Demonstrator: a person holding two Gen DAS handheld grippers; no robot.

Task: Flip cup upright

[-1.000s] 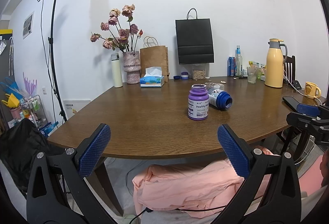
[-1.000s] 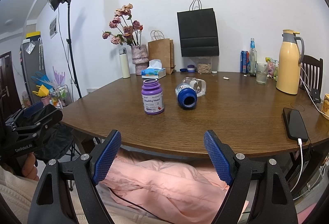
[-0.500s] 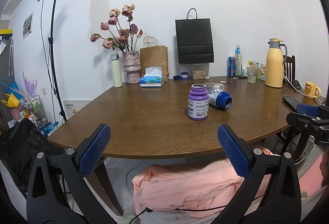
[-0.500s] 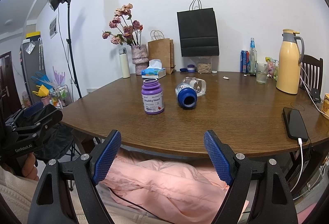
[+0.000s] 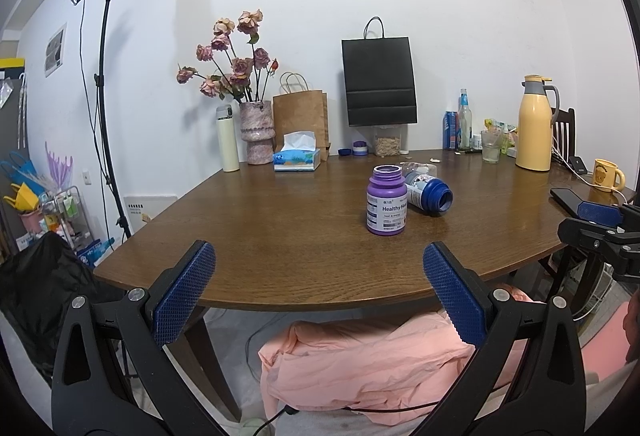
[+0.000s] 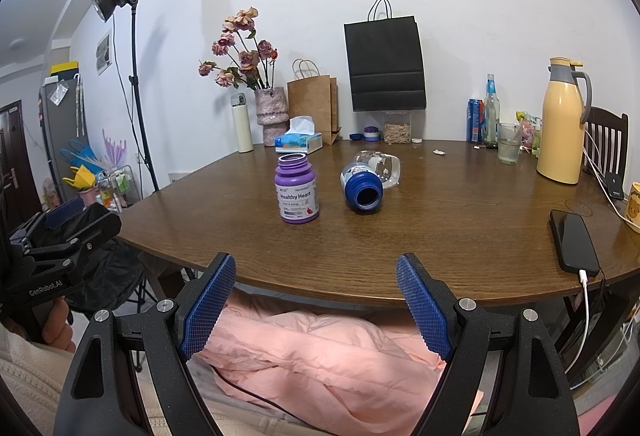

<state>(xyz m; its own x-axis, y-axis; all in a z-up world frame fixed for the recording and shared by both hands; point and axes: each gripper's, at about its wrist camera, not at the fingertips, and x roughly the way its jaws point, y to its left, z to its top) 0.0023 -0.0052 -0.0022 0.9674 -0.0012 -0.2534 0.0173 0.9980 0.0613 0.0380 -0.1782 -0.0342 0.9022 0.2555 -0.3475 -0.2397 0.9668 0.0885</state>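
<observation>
Left gripper and right gripper both hover with fingers spread wide, holding nothing.

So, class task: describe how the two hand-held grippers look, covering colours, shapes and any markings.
Left hand-held gripper and right hand-held gripper: matte black angular frames with silver screws and triangular cut-outs, each with two fingers tipped by blue, diamond-textured pads. White "GenRobot.AI" lettering marks the left one's body in the right wrist view.

Glossy wooden table, clear plastic cup

Clear cup with blue open neck, lying on its side on table, just beside upright purple bottle
</observation>
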